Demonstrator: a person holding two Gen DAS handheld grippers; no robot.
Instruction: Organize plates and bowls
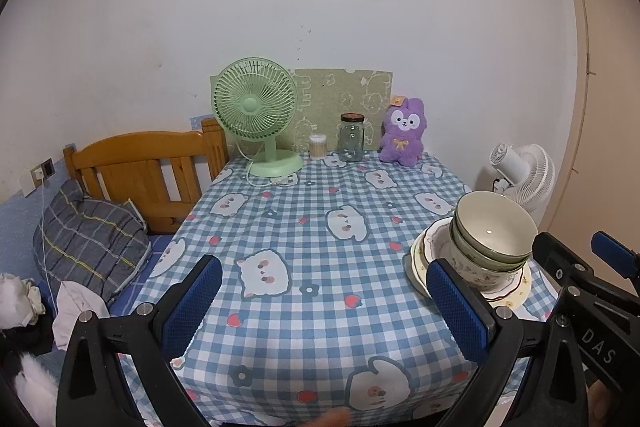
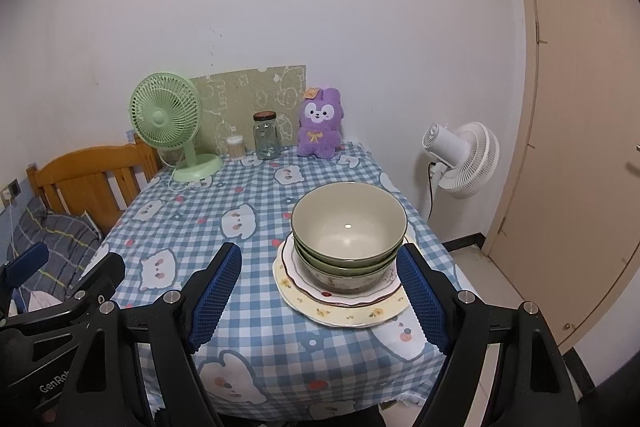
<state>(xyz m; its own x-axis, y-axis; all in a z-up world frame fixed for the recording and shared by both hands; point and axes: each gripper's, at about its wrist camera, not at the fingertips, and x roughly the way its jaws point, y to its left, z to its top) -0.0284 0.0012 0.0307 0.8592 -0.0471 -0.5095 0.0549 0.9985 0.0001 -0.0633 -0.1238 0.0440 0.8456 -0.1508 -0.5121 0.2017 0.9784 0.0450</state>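
A stack of three bowls (image 2: 348,227), green ones on a flowered one, sits on stacked plates (image 2: 340,311) near the table's right front edge. The same bowls (image 1: 494,231) and plates (image 1: 508,291) show at the right of the left wrist view. My right gripper (image 2: 320,291) is open just in front of the stack, nothing between its blue pads (image 2: 424,303). My left gripper (image 1: 324,303) is open over bare tablecloth, left of the stack, its right pad (image 1: 456,307) in front of the plates. The other gripper's black frame (image 1: 580,291) shows at the right.
A checked tablecloth (image 2: 248,267) covers the table. At the back stand a green fan (image 2: 168,127), a cotton-swab tub (image 2: 236,147), a glass jar (image 2: 266,137) and a purple plush (image 2: 320,125). A wooden bed frame (image 1: 148,171) is left, a white fan (image 2: 464,157) and a door right.
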